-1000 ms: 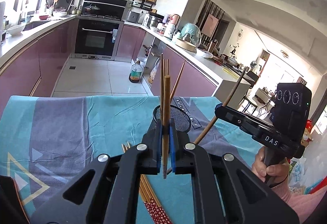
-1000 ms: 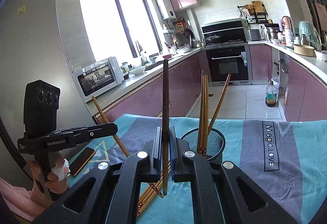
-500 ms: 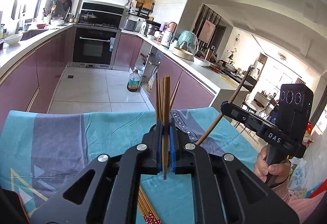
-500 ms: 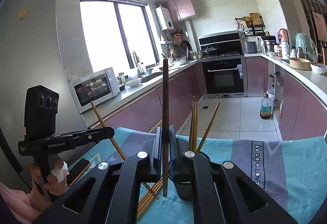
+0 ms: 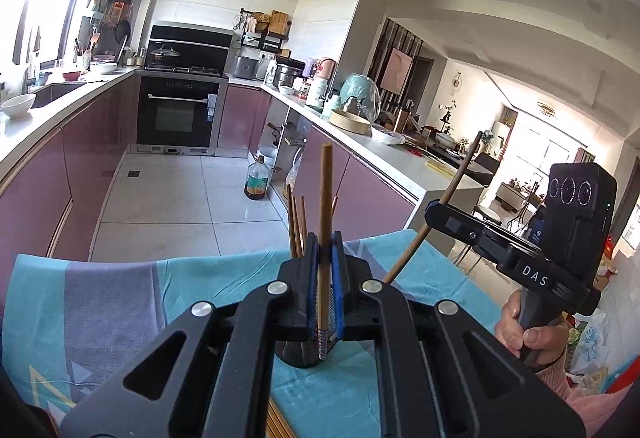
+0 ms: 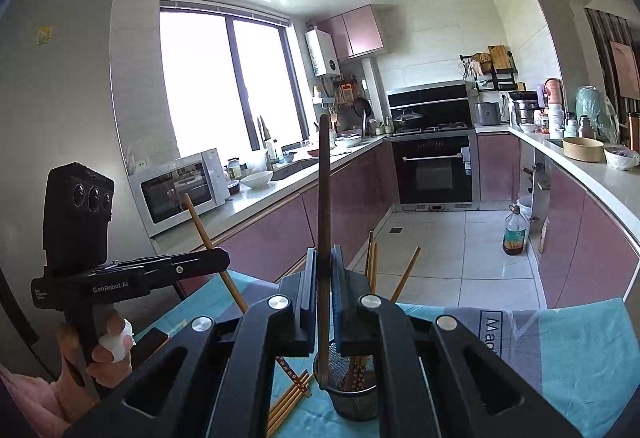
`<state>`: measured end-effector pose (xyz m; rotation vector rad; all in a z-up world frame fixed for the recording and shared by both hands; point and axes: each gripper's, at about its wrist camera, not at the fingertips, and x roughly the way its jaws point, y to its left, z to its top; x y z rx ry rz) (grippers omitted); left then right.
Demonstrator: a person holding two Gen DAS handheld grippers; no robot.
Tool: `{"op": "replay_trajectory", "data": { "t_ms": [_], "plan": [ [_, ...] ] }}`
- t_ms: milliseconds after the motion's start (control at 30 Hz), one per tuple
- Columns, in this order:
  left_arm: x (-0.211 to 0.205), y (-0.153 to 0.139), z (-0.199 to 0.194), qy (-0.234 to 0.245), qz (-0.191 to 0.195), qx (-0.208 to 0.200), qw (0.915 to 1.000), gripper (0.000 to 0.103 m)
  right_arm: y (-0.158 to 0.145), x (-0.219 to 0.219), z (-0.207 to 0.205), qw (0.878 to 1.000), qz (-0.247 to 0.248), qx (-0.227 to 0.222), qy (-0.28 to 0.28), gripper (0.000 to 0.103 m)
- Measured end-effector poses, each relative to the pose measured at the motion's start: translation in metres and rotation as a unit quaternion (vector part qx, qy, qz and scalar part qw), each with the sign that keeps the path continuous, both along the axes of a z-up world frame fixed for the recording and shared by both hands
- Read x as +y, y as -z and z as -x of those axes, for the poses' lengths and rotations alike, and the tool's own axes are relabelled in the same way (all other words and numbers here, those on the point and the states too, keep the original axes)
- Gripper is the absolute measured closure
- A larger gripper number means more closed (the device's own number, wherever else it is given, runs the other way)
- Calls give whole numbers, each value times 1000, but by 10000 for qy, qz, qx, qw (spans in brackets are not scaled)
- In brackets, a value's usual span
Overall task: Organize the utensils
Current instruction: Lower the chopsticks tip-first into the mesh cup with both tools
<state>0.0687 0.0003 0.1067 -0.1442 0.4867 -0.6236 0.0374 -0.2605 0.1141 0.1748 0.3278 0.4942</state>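
My left gripper [image 5: 325, 278] is shut on a light wooden chopstick [image 5: 325, 206], held upright with its lower tip over the black mesh holder [image 5: 298, 352]. My right gripper [image 6: 323, 290] is shut on a dark brown chopstick [image 6: 323, 190], upright, its tip at the rim of the mesh holder [image 6: 352, 394]. Several chopsticks [image 6: 372, 262] stand in the holder. More chopsticks [image 6: 290, 396] lie on the teal cloth left of the holder. Each gripper shows in the other's view, the right gripper [image 5: 434, 212] and the left gripper [image 6: 218, 262].
The teal and grey tablecloth [image 5: 120, 302] covers the table. A dark phone [image 6: 150, 340] lies on it near the left hand. Purple kitchen cabinets, an oven [image 5: 176, 116] and an oil bottle [image 5: 256, 184] on the floor lie beyond the table's far edge.
Both grippers have moved toward the mesh holder and tilted upward, so the holder now sits under the fingers. Both chopstick tips now hang over or at the holder's mouth.
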Motion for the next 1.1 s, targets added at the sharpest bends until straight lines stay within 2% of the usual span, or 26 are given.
{"op": "replay_trajectory", "data": {
  "t_ms": [567,1100],
  "plan": [
    [-24,-8,-6,-173,-148,-237,9995,96,4,1,-19,9998,-6,56,203,98],
    [-40,4,-13,-132,-508,103,9986,96,21,12,-33,9989,107,380,251,98]
  ]
}}
